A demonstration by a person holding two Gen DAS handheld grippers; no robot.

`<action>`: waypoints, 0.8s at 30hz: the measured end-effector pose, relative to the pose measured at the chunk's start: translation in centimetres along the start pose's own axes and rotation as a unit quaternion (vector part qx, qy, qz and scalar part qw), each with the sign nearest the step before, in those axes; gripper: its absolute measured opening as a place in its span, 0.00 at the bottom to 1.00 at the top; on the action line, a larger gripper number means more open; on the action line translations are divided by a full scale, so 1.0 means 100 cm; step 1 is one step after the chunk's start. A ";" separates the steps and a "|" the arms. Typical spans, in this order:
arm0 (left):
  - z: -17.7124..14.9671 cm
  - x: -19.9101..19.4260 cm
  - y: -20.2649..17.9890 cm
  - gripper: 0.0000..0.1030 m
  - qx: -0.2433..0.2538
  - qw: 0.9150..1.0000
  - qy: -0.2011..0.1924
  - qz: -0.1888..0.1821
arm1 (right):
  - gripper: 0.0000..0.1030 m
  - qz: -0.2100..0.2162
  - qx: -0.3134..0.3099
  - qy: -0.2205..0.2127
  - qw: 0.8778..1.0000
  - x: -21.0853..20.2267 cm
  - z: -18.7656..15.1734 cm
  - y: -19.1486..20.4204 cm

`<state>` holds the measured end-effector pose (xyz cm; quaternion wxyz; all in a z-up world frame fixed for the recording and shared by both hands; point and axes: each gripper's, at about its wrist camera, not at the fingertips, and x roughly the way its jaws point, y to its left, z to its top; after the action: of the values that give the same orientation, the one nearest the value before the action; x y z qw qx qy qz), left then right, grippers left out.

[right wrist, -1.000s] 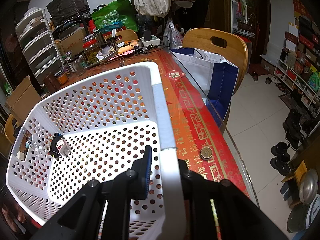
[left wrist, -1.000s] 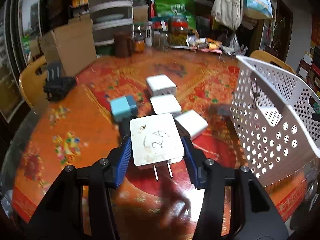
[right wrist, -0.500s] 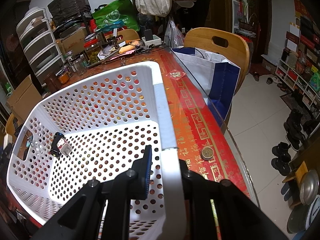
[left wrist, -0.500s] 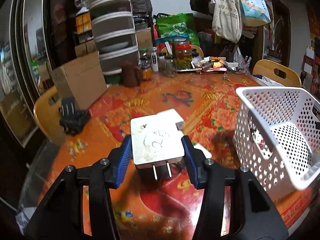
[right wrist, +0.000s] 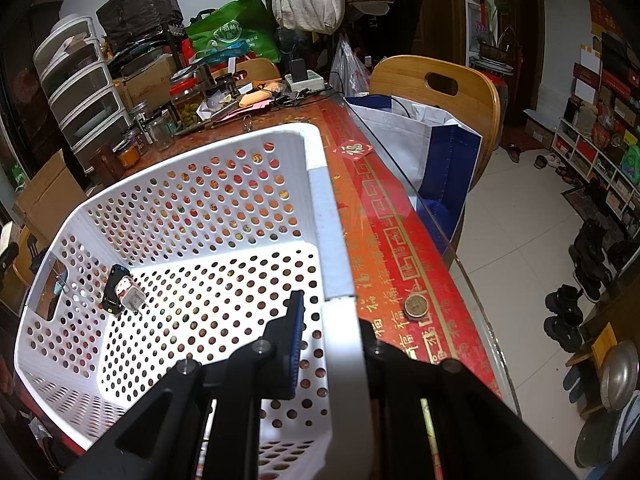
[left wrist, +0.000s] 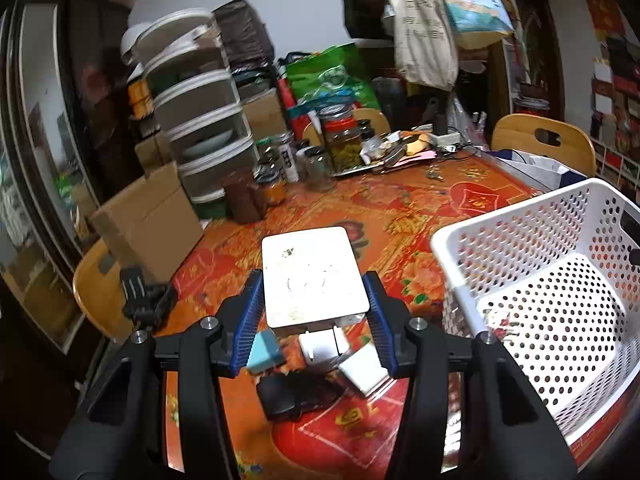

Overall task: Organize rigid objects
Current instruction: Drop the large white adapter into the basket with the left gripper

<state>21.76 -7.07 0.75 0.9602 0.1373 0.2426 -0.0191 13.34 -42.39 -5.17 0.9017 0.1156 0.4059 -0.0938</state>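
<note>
My left gripper (left wrist: 314, 314) is shut on a white square charger (left wrist: 312, 276) with two prongs toward me, held well above the table. Below it on the red tablecloth lie a small white charger (left wrist: 320, 346), a second white charger (left wrist: 363, 369), a light blue adapter (left wrist: 264, 352) and a black object (left wrist: 296, 394). The white perforated basket (left wrist: 516, 216) stands to the right. My right gripper (right wrist: 330, 316) is shut on the basket's near rim (right wrist: 340, 340). A small black and silver item (right wrist: 122, 296) lies inside the basket.
Jars (left wrist: 340, 144), a cardboard box (left wrist: 148, 220) and stacked drawers (left wrist: 200, 128) crowd the far side of the table. A black object (left wrist: 142, 296) sits on a wooden chair at left. A coin (right wrist: 416, 306) lies near the table's right edge, next to a chair with a bag (right wrist: 424, 128).
My left gripper has lifted the white charger up off the table and away from the other chargers. The right gripper and the basket have hardly moved.
</note>
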 end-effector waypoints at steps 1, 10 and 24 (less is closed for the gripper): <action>0.003 -0.001 -0.007 0.45 0.008 1.000 -0.003 -0.002 | 0.13 0.000 0.000 0.000 1.000 0.000 0.000 0.000; 0.026 -0.007 -0.052 0.45 0.044 0.999 -0.010 -0.011 | 0.13 0.004 0.001 -0.002 1.000 -0.001 0.001 0.000; 0.023 0.049 -0.177 0.43 0.177 0.940 0.224 -0.189 | 0.13 0.008 0.003 -0.003 1.000 0.001 0.002 -0.003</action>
<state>25.34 -24.55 -4.08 0.8200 0.2577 0.4652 -0.2118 13.48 -42.71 -5.09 0.9033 0.1213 0.4019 -0.0881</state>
